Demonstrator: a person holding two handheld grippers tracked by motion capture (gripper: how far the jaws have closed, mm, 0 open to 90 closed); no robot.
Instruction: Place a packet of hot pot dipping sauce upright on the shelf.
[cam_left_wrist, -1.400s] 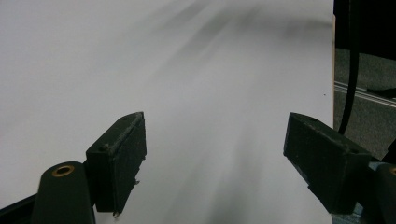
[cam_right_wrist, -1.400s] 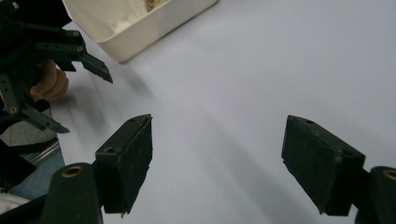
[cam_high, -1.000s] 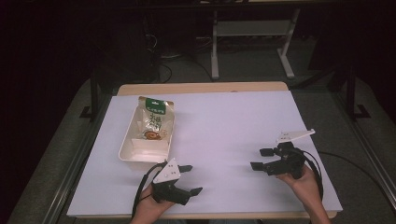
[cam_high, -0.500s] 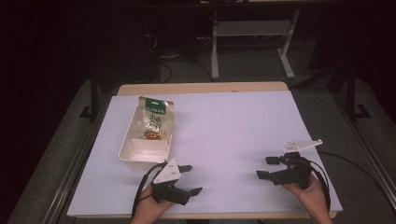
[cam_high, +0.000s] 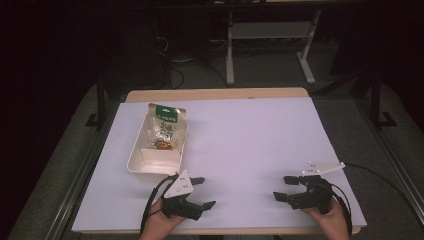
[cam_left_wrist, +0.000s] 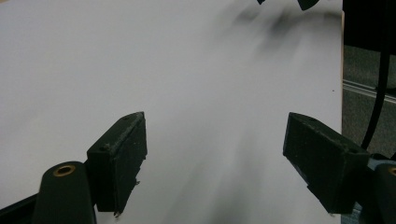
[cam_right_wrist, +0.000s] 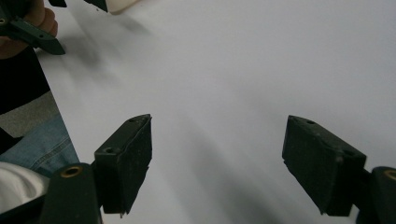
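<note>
The left tongs (cam_high: 202, 192) sit low over the desk (cam_high: 250, 135), at about 7 o'clock in the high view. A hand (cam_high: 157, 225) holds them from below. Their two black jaws are wide apart and hold nothing. In the left gripper view the left tongs (cam_left_wrist: 215, 149) look along bare white desk (cam_left_wrist: 140, 60) between the jaws. A black cable (cam_left_wrist: 379, 88) hangs down at 3 o'clock in that view.

The right tongs (cam_high: 286, 188) sit at about 5 o'clock in the high view, also low over the desk. Another hand (cam_high: 332, 222) holds them. Their jaws point toward 9 o'clock, at the left tongs, and they are wide apart too, with nothing in them. A grey plate (cam_high: 322, 169) with three corners sits on top of them. In the right gripper view the right tongs (cam_right_wrist: 217, 149) have bare white desk (cam_right_wrist: 243, 56) between the jaws. At 11 o'clock in that view you can see fingers (cam_right_wrist: 39, 18) around the other tongs. Blue jeans (cam_right_wrist: 46, 147) show at 8 o'clock.

The two tongs are well apart from each other.

A white tray (cam_high: 150, 164) lies on the desk just past the left tongs, at about 11 o'clock from them. It is near them but not touching. A snack bag (cam_high: 165, 130) with a green top lies in the tray, and its top end sticks out over the far rim.
</note>
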